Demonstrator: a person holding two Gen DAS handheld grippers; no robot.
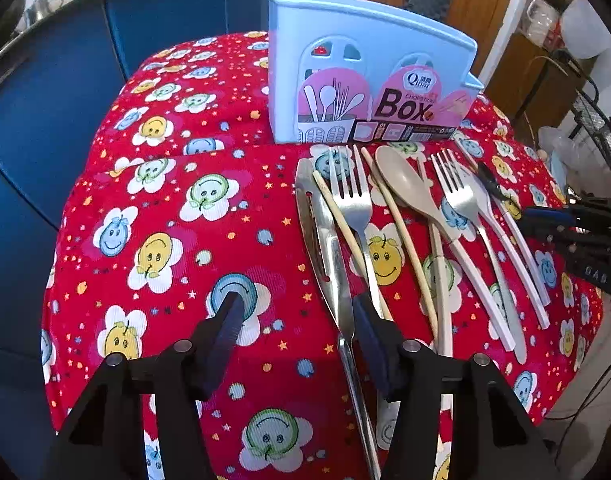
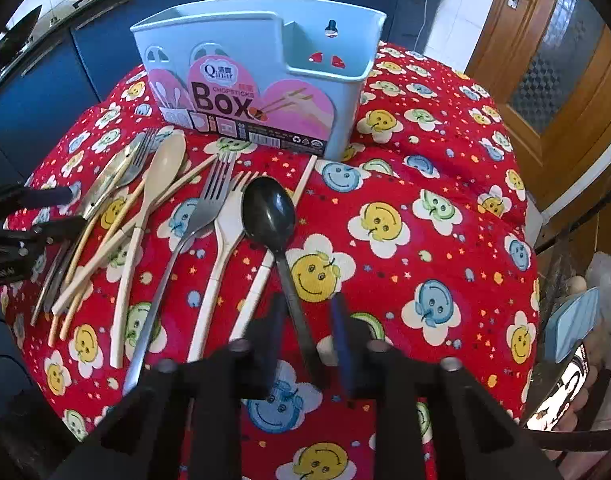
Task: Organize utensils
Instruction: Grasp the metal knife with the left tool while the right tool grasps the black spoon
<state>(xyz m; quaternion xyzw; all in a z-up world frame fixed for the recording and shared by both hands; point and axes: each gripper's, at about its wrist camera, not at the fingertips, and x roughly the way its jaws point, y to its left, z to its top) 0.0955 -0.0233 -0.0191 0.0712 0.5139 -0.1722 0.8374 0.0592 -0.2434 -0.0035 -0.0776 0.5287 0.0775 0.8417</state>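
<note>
1. I'm working both tools over the red smiley-print cloth [image 2: 425, 200] on the worktop; the utensils are lying in a loose row in front of the blue chopsticks box [image 2: 257, 76], which is standing upright at the far edge.
2. My right tool [image 2: 307, 332] is sitting astride the handle of the black spoon [image 2: 271, 216]. Its jaws are narrowed almost together around the handle, but I can't tell for sure whether the pads are pressing on it.
3. The spoon's long axis is running from the tool straight away toward the box, bowl at the far end, handle end between the fingers. So the box is lying directly ahead, along the spoon's own line.
4. My left tool [image 1: 297, 320] is standing about half open, gripping nothing. Its right finger [image 1: 369, 336] is just beside the steel knife [image 1: 325, 248]; the knife is not between the jaws, cloth is.
5. The knife is also lying lengthwise, pointing at the box.
6. I'm judging the right tool nearer a lift: spoon first, tipped upright, into the box ahead.
</note>
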